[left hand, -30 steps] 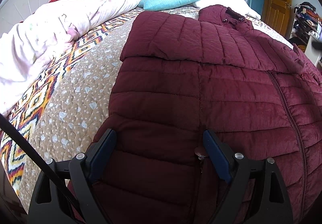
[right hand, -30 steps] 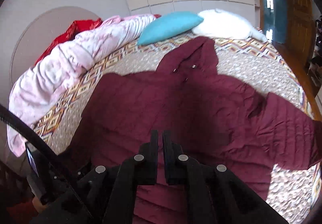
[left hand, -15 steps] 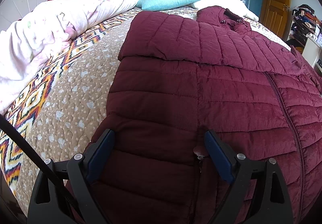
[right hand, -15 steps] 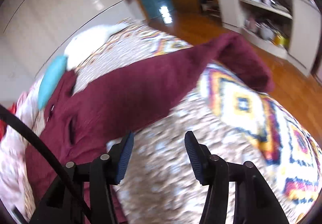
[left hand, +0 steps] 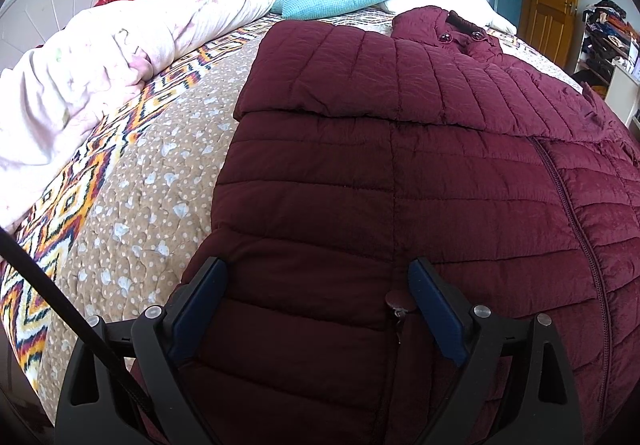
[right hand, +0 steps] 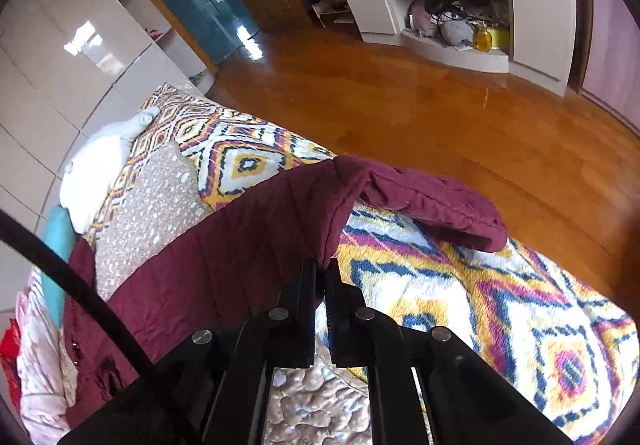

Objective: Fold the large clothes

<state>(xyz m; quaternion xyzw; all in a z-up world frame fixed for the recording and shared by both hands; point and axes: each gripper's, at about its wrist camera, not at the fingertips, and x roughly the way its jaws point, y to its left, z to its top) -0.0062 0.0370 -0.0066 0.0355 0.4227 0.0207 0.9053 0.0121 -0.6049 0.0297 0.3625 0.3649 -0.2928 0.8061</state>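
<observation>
Two grippers work: our right gripper (right hand: pixel 322 273) clamps the jacket's (left hand: pixel 400 173) outstretched sleeve (right hand: pixel 280 221), which runs rightward across the bed (left hand: pixel 132 181); our left gripper (left hand: pixel 316 309) hovers apart over the near hem.

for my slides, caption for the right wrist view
Right gripper pinches the maroon jacket's sleeve over the patterned bedspread.

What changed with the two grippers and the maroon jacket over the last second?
The right gripper swung from over the jacket's middle to its outstretched sleeve, opened on the way, and now has its jaws shut on the sleeve's edge, which is lifted off the bedspread. The left gripper stayed open over the jacket hem; the other sleeve remains folded across the chest.
</observation>
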